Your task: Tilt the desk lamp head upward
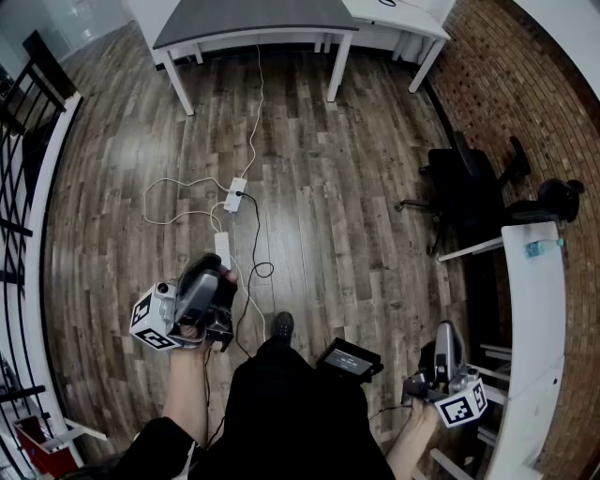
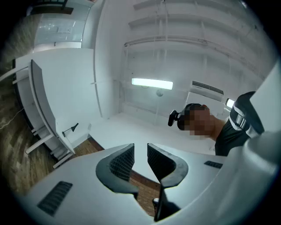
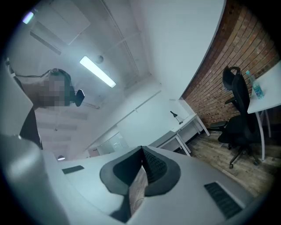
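The black desk lamp is small and far off: lamp (image 2: 70, 128) stands on a white desk by the wall in the left gripper view, and lamp (image 3: 174, 115) on a white desk (image 3: 189, 124) in the right gripper view. I cannot make it out clearly in the head view. My left gripper (image 1: 204, 281) (image 2: 140, 154) is raised and tilted up, its jaws apart with nothing between them. My right gripper (image 1: 448, 349) (image 3: 142, 163) hangs low at my right side, jaws pressed together and empty. Both are far from the lamp.
A power strip (image 1: 234, 195) with white and black cables lies on the wood floor ahead. A grey desk (image 1: 253, 19) and a white desk (image 1: 398, 17) stand at the far end. A black office chair (image 1: 464, 187) and a white table (image 1: 534, 309) are on the right, a black railing (image 1: 23, 122) on the left.
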The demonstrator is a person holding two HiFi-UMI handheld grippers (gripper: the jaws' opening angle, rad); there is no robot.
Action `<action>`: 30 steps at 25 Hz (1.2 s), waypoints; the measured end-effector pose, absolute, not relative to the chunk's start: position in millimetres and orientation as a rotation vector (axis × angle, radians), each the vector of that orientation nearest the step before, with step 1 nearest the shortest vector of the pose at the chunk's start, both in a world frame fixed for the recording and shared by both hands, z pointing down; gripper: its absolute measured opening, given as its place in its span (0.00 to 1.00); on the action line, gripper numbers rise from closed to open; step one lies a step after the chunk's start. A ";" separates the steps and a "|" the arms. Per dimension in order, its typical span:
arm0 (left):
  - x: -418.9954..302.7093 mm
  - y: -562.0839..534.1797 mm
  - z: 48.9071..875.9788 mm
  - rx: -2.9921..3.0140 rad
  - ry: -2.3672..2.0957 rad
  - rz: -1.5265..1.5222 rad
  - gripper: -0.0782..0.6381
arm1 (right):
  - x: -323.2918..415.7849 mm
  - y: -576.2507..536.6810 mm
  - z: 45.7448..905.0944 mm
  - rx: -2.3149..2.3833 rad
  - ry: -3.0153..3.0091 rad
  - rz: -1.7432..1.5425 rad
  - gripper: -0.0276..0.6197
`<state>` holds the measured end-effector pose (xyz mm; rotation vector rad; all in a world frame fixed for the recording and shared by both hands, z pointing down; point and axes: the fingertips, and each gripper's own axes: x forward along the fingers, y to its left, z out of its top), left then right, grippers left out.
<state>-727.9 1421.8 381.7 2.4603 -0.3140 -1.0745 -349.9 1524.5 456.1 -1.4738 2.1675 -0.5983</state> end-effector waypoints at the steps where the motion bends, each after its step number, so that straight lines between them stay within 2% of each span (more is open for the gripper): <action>1: -723.1 1427.4 378.3 2.477 -0.319 -1.055 0.25 | -346.5 1525.4 456.4 -1.477 2.169 -0.597 0.06; 18: -582.9 1552.6 359.9 2.569 -0.523 -0.893 0.25 | -212.1 1603.5 493.7 -1.321 2.177 -0.672 0.06; 30: -551.8 1545.3 370.0 2.527 -0.592 -0.875 0.25 | -196.2 1588.2 513.4 -1.274 2.184 -0.777 0.06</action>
